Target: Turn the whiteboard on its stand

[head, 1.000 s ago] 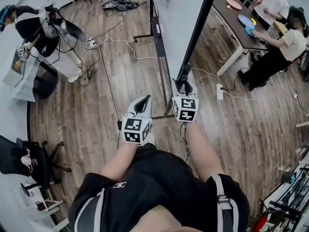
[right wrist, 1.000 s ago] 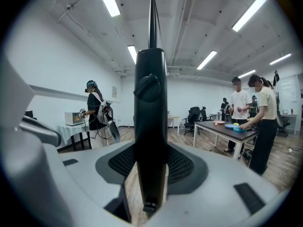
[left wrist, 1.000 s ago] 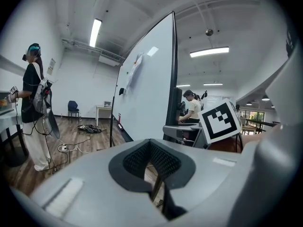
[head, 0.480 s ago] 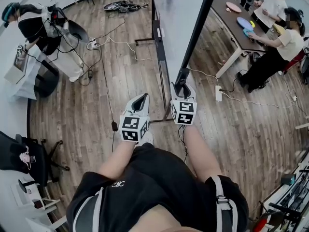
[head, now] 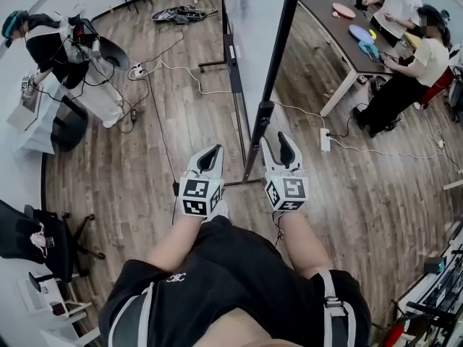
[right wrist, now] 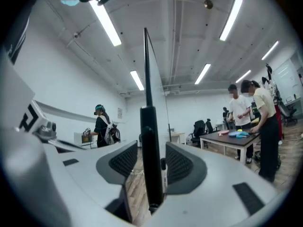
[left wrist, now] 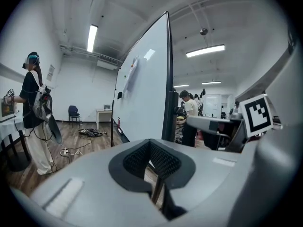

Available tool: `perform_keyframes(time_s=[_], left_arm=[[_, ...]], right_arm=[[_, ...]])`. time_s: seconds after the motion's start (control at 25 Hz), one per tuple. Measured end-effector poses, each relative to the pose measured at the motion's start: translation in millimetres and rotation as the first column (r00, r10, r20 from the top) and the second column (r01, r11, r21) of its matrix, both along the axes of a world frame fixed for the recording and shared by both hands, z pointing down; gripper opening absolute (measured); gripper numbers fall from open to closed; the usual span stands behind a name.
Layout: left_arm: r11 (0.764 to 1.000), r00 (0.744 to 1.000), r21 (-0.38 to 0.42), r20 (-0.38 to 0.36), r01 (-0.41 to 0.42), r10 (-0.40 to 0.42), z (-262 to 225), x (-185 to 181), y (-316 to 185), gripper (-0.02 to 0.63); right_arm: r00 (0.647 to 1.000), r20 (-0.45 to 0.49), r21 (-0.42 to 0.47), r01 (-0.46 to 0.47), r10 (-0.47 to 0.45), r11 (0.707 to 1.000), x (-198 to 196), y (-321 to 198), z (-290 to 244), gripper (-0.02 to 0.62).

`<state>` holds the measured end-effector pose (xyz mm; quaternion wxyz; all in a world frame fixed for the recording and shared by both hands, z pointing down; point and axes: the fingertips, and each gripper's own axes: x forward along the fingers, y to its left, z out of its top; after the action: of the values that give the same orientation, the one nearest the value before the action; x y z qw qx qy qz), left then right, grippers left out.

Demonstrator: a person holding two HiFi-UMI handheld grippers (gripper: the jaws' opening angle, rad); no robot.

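Note:
The whiteboard [head: 253, 20] stands upright on its wheeled stand, its black side edge [head: 278, 45] turned toward me. My right gripper [head: 275, 141] sits just below the edge's lower corner piece [head: 262, 116]. Its jaws are opening. In the right gripper view the black edge [right wrist: 151, 145] stands between the pads [right wrist: 124, 161] with a gap on either side. To the left of the stand's leg, my left gripper [head: 211, 152] is shut with nothing in it. The left gripper view shows the board's white face [left wrist: 142, 93] ahead and its own pads [left wrist: 163, 161] together.
The stand's foot bar [head: 235, 183] crosses the wood floor just ahead of me. Cables and a power strip [head: 327, 137] lie to the right. Two people work at a table [head: 340, 31] at the back right. Another person [head: 58, 42] stands at the left, beside a chair [head: 36, 241].
My right gripper has let go of the whiteboard's black edge and drawn back a little, with its jaws spreading. The edge has swung left in the head view. The left gripper has barely moved.

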<state>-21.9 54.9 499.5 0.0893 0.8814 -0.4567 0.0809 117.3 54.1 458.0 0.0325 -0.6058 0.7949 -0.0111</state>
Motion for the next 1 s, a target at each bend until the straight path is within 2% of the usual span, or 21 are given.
perform_keyframes(time_s=[0.12, 0.2, 0.36, 0.48, 1.0], left_arm=[[1.0, 1.0, 0.0, 0.002, -0.023, 0.023, 1, 12, 6, 0.008], [0.999, 0.999, 0.007, 0.0, -0.035, 0.036, -1, 18, 9, 0.008], [0.998, 0.999, 0.02, -0.005, -0.054, 0.055, -5, 28, 12, 0.008], [0.997, 0.998, 0.02, -0.004, -0.07, 0.07, -5, 37, 18, 0.008], [0.998, 0.998, 0.025, -0.004, -0.063, 0.063, -6, 40, 27, 0.008]], right_arm=[[0.996, 0.036, 0.094, -0.079, 0.076, 0.992, 24, 20, -30, 0.056], [0.993, 0.045, 0.096, -0.111, 0.107, 0.989, 33, 28, -37, 0.008], [0.993, -0.004, 0.01, -0.12, 0.12, 0.993, 40, 38, -15, 0.005], [0.992, 0.012, -0.05, -0.128, 0.129, 0.99, 47, 48, 5, 0.005], [0.994, 0.01, -0.068, -0.105, 0.106, 0.992, 41, 52, 12, 0.005]])
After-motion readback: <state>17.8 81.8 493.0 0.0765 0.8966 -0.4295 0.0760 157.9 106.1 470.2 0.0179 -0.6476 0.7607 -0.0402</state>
